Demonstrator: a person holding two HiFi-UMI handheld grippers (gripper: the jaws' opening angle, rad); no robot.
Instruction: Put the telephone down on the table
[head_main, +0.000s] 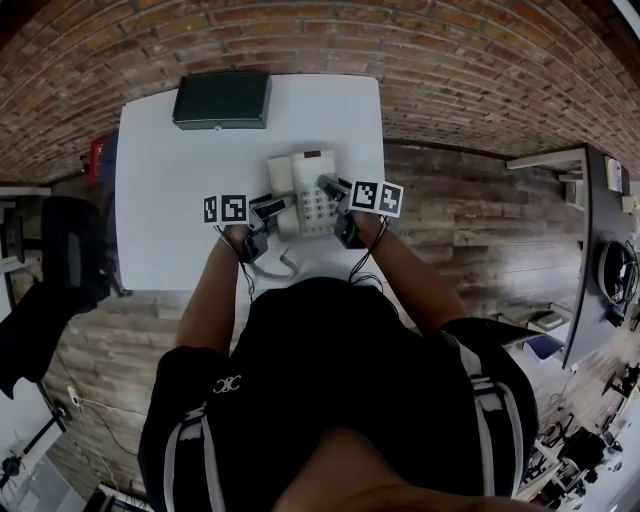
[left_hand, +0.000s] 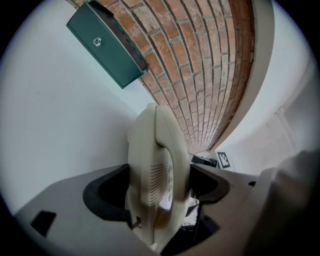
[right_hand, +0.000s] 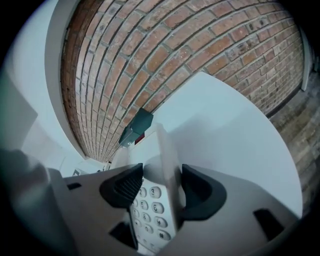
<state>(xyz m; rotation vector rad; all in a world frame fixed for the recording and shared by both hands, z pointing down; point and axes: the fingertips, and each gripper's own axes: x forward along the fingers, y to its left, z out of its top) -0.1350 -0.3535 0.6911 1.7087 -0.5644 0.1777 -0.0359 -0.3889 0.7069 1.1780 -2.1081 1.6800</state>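
A cream telephone with a keypad is over the middle of the white table. My left gripper is shut on its left side, where the handset stands between the black pads. My right gripper is shut on the phone's right edge, beside the number keys. Whether the phone's underside touches the table is hidden. Its cord trails toward the near table edge.
A dark green box lies at the table's back left by the brick wall; it also shows as the green box beyond the handset. A black chair stands left of the table, and a dark desk at right.
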